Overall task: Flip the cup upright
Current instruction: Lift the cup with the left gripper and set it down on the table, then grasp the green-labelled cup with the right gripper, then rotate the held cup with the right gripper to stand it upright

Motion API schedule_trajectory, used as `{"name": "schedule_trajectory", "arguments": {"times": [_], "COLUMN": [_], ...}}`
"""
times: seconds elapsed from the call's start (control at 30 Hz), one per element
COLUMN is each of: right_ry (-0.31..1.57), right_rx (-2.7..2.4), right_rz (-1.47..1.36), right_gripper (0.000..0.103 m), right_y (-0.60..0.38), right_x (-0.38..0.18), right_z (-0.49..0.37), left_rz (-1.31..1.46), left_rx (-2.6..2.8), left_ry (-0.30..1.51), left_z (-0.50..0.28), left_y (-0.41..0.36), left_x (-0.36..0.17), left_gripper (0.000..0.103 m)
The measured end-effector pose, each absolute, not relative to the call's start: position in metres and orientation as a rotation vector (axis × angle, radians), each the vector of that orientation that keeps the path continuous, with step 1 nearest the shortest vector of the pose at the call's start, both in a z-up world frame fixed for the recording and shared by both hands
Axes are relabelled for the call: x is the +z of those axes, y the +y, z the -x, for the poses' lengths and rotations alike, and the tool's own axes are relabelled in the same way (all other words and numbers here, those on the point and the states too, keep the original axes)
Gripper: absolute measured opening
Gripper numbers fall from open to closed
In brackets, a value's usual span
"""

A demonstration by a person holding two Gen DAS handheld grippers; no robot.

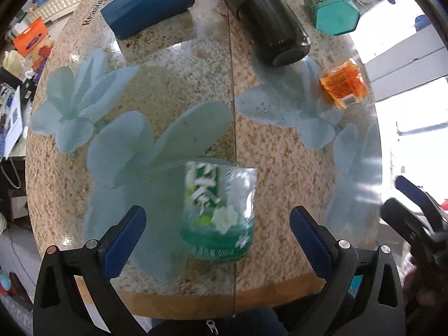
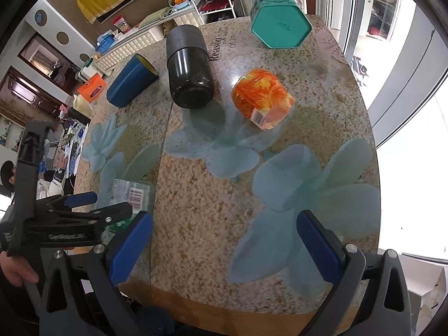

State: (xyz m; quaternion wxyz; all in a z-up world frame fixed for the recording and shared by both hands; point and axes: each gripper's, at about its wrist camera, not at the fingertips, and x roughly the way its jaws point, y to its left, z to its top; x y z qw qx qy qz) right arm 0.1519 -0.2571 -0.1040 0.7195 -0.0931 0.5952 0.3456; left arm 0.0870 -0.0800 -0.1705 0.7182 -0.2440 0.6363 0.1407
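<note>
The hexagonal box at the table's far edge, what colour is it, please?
Teal hexagonal box; right wrist view.

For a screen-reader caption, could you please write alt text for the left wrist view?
The open left claw hovers around a clear cut-off green-labelled bottle cup on a speckled table with pale flower decals. Behind lie a blue cup, a black flask, a teal box and an orange cup.

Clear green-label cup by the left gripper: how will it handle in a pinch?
The clear cup looks like thin see-through plastic, so it probably flexes under a hard squeeze. It appears empty, so likely light and quick to slide on the glossy table. The left gripper is open around it.
</note>
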Motion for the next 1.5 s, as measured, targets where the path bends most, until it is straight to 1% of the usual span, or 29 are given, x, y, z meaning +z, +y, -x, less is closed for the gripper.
{"name": "schedule_trajectory", "arguments": {"times": [0.13, 0.3, 0.47, 0.73, 0.93, 0.97, 1.0, 1.03, 1.1, 1.13, 1.17, 1.2, 1.37, 1.5], "right_ry": [1.331, 1.38, 1.443, 1.602, 1.706, 1.717, 1.729, 1.722, 1.715, 1.715, 1.717, 1.72, 1.723, 1.677], "right_rx": [0.749, 0.713, 0.677, 0.617, 0.546, 0.542, 0.534, 0.529, 0.531, 0.535, 0.535, 0.536, 0.545, 0.555], "right_rz": [0.187, 0.142, 0.085, -0.016, -0.093, -0.107, -0.113, -0.096, -0.052, -0.047, -0.044, -0.041, -0.05, -0.042], "right_gripper": [0.103, 0.103, 0.103, 0.103, 0.103, 0.1, 0.094, 0.093, 0.081, 0.079, 0.072, 0.063, 0.062, 0.062], "right_y": [-0.241, -0.215, -0.185, -0.135, -0.119, -0.119, -0.118, -0.116, -0.11, -0.108, -0.107, -0.107, -0.105, -0.121], "right_x": [-0.105, -0.11, -0.119, -0.159, -0.188, -0.19, -0.192, -0.191, -0.189, -0.188, -0.188, -0.187, -0.19, -0.179], "right_z": [-0.141, -0.123, -0.11, -0.103, -0.107, -0.108, -0.108, -0.108, -0.105, -0.106, -0.106, -0.106, -0.104, -0.112], "left_rz": [0.522, 0.509, 0.488, 0.445, 0.468, 0.479, 0.489, 0.496, 0.513, 0.52, 0.529, 0.535, 0.54, 0.534], "left_rx": [0.239, 0.158, 0.108, 0.046, 0.039, 0.039, 0.042, 0.045, 0.051, 0.053, 0.053, 0.053, 0.031, 0.018], "left_ry": [1.403, 1.407, 1.396, 1.389, 1.395, 1.396, 1.397, 1.398, 1.397, 1.396, 1.394, 1.393, 1.379, 1.368], "left_z": [-0.065, -0.026, -0.01, 0.013, 0.03, 0.033, 0.036, 0.038, 0.042, 0.044, 0.045, 0.045, 0.045, 0.039], "left_y": [-0.058, -0.036, -0.008, 0.029, 0.047, 0.05, 0.053, 0.056, 0.062, 0.065, 0.066, 0.066, 0.065, 0.06], "left_x": [-0.157, -0.153, -0.155, -0.162, -0.17, -0.172, -0.173, -0.175, -0.177, -0.178, -0.179, -0.179, -0.176, -0.173], "left_gripper": [0.103, 0.103, 0.103, 0.103, 0.103, 0.103, 0.103, 0.103, 0.103, 0.103, 0.103, 0.103, 0.103, 0.103]}}
